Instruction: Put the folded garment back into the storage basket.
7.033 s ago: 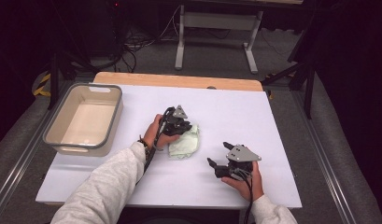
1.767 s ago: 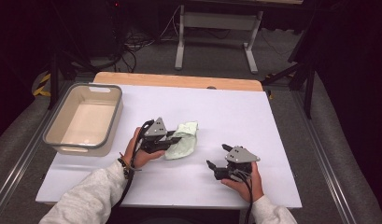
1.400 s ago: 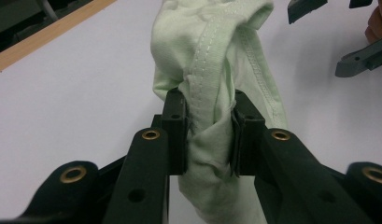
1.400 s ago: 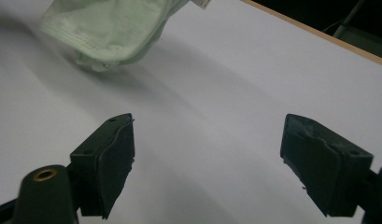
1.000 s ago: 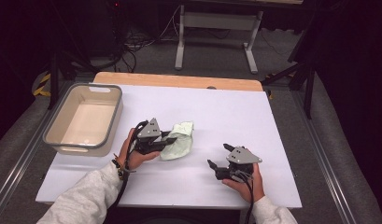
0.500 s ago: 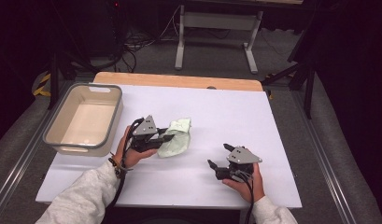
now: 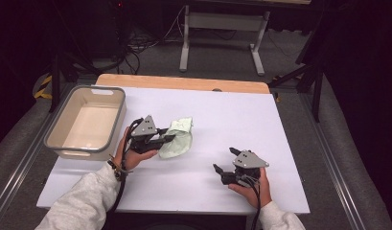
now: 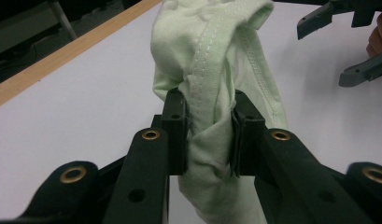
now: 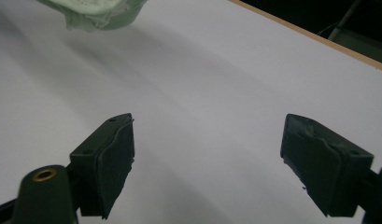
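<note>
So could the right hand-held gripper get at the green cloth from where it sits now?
Probably yes. The right hand-held gripper is open, and bare white table lies between it and the green cloth. The left hand-held gripper already clamps the cloth's near part, so the free far end looks easiest.

No text, label, brand, number or sign can be read in any of the views.
</note>
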{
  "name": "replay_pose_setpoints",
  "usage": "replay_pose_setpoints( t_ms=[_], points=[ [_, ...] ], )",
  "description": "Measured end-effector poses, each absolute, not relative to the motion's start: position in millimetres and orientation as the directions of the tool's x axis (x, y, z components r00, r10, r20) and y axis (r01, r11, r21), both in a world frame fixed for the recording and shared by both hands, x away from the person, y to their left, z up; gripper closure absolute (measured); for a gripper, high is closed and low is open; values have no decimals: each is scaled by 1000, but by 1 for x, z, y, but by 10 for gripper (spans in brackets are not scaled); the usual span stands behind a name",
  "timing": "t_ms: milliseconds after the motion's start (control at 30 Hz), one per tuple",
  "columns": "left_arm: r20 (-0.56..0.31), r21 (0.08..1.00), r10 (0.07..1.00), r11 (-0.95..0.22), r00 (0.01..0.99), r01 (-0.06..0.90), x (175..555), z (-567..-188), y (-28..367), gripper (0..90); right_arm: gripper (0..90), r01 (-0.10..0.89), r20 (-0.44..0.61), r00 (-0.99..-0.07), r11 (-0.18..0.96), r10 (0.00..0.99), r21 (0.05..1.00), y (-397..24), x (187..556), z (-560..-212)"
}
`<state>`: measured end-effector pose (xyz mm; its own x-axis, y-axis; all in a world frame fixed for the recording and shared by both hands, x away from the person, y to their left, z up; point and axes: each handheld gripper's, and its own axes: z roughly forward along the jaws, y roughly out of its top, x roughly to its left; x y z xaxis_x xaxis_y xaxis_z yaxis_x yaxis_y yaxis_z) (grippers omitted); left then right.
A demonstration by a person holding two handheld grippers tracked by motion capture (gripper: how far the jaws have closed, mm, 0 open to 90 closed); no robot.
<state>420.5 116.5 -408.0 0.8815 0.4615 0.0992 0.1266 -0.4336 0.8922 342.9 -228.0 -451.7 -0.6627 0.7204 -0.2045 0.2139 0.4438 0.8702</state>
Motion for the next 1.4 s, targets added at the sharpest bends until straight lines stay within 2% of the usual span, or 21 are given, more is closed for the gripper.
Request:
replay_pose_setpoints(
  t_ms=[1400],
  points=[
    [86,912,498,-387,863,132,426,-395,142,724,182,221,-198,-664,442,721,870,-228,343,-453]
  ],
)
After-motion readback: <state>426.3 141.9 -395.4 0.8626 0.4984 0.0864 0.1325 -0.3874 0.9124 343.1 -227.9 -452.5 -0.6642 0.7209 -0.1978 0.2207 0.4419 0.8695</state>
